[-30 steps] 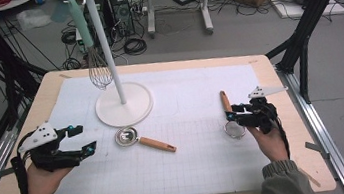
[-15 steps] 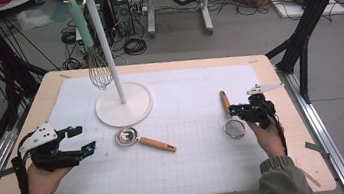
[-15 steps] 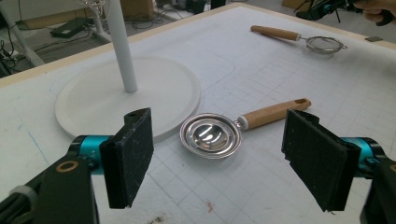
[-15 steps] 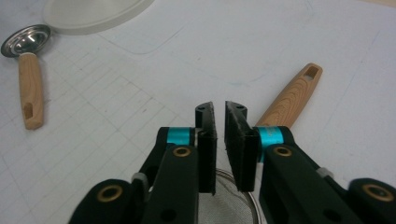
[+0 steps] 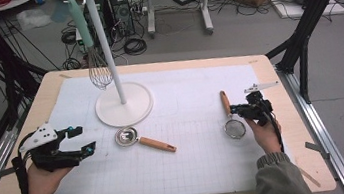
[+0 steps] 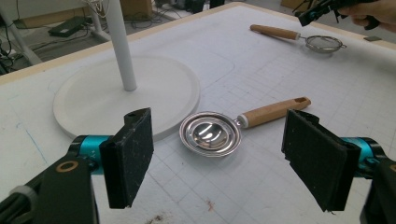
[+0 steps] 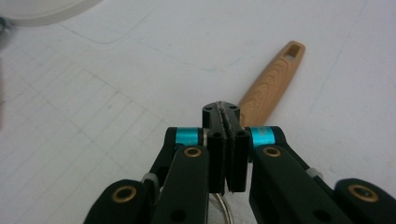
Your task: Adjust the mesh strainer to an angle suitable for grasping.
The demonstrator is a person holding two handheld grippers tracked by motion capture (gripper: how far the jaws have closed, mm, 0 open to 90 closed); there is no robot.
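A small mesh strainer [image 5: 235,129] with a wooden handle [image 7: 271,84] lies on the white mat at the right. My right gripper [image 5: 235,110] has just been closing; its jaws [image 7: 226,109] now stand pressed together on the thin neck between handle and rim. A steel measuring spoon [image 5: 127,136] with a wooden handle lies near the stand's base. It sits just beyond and between the wide-apart pads of my left gripper [image 6: 224,163]. That left gripper [image 5: 84,138] rests open at the mat's left edge and holds nothing.
A white hanging stand [image 5: 124,105] rises from a round base at the back left, and a whisk [image 5: 98,71] with a teal handle hangs from it. The gridded mat [image 5: 194,164] covers the wooden table. Cables, boxes and black frame legs surround the table.
My right gripper moved down and toward the strainer's neck, and its jaws closed there. The left gripper and the spoon stayed put.
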